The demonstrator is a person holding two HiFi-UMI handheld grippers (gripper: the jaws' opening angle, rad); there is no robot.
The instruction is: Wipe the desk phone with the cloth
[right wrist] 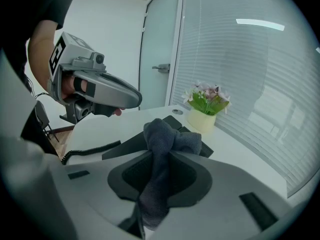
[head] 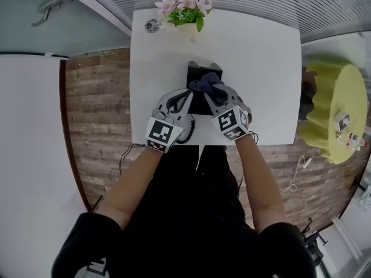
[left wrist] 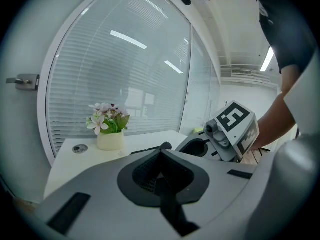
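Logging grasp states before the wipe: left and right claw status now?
Left claw: closed, nothing in it.
Right claw: closed on the grey cloth.

The head view looks steeply down from over the table's (head: 272, 68) near edge and takes in its whole top. The left gripper view sits low and close by that edge, facing the far edge. The right gripper view (just as low) angles toward the far left corner. All three share the pot (head: 188, 31). The head and right gripper views also share the phone (head: 200, 74).

left gripper (head: 186, 96) closed, right gripper (head: 215, 94) clamping cloth (right wrist: 162, 134)
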